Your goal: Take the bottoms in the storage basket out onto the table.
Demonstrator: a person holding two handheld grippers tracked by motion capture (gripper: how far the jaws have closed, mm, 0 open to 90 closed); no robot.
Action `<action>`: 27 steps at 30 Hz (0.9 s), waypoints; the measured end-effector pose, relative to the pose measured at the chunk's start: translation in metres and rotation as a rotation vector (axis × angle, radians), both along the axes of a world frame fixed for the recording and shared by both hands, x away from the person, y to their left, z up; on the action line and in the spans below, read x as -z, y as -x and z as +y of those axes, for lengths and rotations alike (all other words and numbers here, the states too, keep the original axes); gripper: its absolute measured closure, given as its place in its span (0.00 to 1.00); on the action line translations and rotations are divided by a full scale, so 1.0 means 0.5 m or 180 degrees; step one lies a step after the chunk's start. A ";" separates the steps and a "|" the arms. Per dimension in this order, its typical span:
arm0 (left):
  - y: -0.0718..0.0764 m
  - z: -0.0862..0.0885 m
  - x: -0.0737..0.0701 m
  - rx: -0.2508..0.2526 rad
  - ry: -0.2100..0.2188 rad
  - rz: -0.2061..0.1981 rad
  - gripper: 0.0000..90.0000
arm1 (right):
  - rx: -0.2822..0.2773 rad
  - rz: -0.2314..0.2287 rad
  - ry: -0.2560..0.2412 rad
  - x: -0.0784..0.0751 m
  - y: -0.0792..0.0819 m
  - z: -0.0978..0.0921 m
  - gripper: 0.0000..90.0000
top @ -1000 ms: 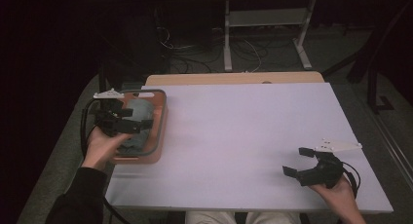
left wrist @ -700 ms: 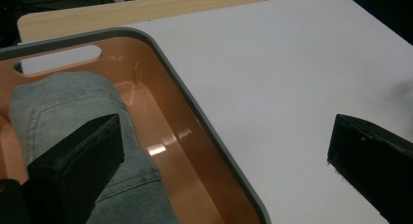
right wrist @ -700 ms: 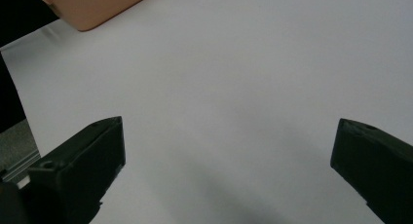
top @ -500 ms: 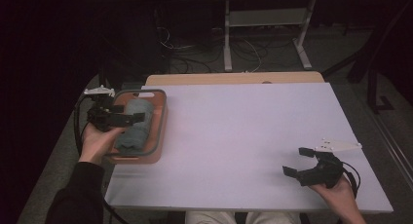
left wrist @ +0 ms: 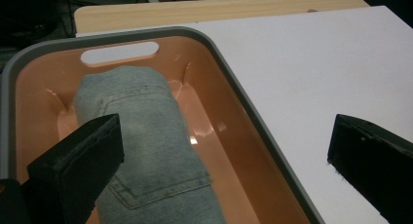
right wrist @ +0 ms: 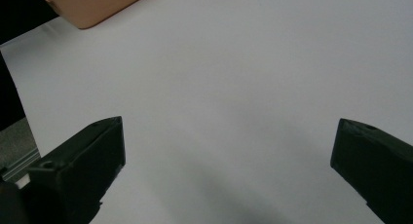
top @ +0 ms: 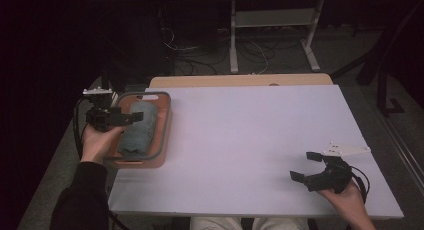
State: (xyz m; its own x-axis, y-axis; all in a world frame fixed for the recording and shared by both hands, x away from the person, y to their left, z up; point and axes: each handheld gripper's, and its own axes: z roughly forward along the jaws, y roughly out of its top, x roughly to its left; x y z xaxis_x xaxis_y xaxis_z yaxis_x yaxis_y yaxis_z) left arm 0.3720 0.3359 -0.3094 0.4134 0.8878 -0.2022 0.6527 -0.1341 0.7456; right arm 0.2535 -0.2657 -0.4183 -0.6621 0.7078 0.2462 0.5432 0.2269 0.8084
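A folded pair of blue jeans (top: pixel 139 129) (left wrist: pixel 152 151) lies lengthwise in an orange bin with a grey rim (top: pixel 164 121) (left wrist: pixel 243 112) at the table's left edge. My left gripper (top: pixel 131 117) (left wrist: pixel 224 160) hovers over the bin's left side, open, with nothing between its jaws. One of its jaws hangs above the jeans, the other over the white table. My right gripper (top: pixel 304 166) (right wrist: pixel 226 158) rests open near the table's front right corner, above bare table.
The white table top (top: pixel 250 135) spreads between the two grippers. A wooden strip (top: pixel 240 80) runs along the table's far edge. Beyond it, cables and a metal stand (top: pixel 272 35) sit on the dark floor. The bin's corner (right wrist: pixel 92 7) shows in the right gripper view.
My left gripper has drawn back to the left, off the jeans and toward the bin's left rim, and stands open. The jeans stay in the bin. The right gripper has not moved.
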 end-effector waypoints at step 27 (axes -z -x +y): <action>-0.048 0.021 0.047 -0.0233 -0.0039 0.0178 0.00 | -0.0032 0.0000 0.0010 0.001 0.000 0.004 0.00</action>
